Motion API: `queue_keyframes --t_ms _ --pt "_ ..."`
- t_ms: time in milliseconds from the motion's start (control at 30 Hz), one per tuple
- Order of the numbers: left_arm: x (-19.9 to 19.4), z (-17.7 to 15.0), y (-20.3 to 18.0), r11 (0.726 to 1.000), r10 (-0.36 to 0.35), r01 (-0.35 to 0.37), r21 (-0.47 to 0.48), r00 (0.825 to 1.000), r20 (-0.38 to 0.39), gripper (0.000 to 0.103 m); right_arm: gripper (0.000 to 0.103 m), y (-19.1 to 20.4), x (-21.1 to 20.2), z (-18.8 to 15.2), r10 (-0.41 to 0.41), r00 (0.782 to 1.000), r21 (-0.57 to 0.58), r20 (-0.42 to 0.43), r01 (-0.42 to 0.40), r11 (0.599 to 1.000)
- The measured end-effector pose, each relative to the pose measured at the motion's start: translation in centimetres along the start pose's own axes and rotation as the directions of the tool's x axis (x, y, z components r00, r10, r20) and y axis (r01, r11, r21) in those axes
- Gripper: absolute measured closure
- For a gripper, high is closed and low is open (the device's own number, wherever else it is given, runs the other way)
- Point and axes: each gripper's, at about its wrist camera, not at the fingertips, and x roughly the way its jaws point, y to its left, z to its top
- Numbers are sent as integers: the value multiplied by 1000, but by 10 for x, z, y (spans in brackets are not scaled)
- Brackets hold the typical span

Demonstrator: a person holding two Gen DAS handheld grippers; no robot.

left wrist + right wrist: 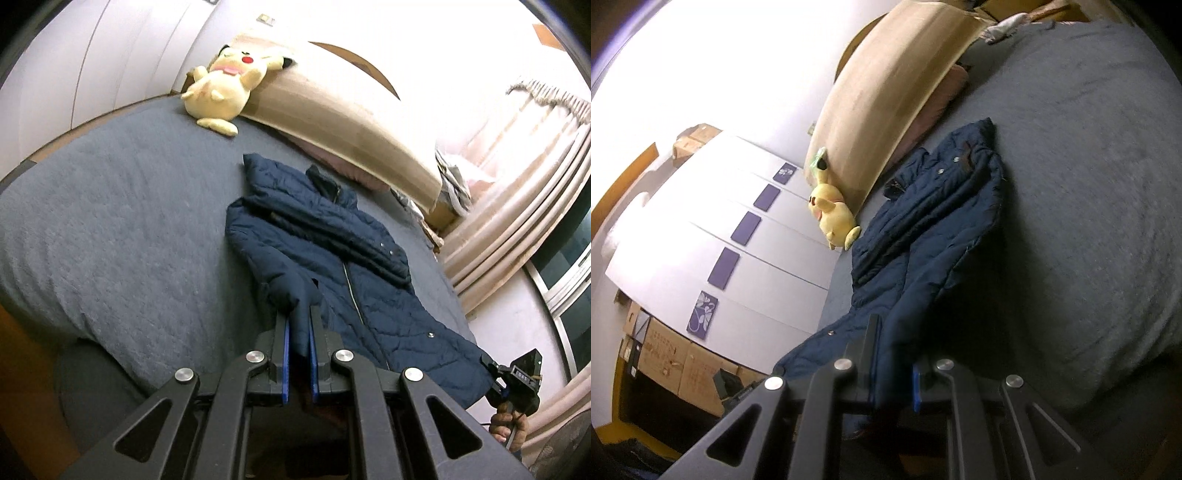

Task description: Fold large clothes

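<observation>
A navy quilted jacket lies zip-up on the grey bed cover, its collar toward the headboard and both sleeves folded across the chest. My left gripper is shut on one corner of the jacket's hem, which is lifted off the bed. At the lower right of the left wrist view, my right gripper, held by a hand, pinches the other hem corner. In the right wrist view the jacket runs away from my right gripper, whose blue pads are shut on the hem fabric.
A yellow plush toy leans on the beige headboard, with a pink pillow beside it. Curtains and a window stand past one side of the bed. A white wardrobe and cardboard boxes line the other side.
</observation>
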Motion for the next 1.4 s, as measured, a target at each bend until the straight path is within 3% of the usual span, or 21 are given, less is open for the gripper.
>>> queue_keyframes --t_ms 500,1000,1400 --pt "-36 -2 -4 1000 2 -3 14 998 67 94 89 20 -24 -3 12 1000 -62 22 -10 998" --pt "-3 17 -15 996 77 -78 37 996 47 94 89 18 2 17 27 999 -55 22 -25 998" --pt "-25 18 -22 995 68 -76 66 992 110 94 89 39 -3 22 67 997 -113 50 -61 992"
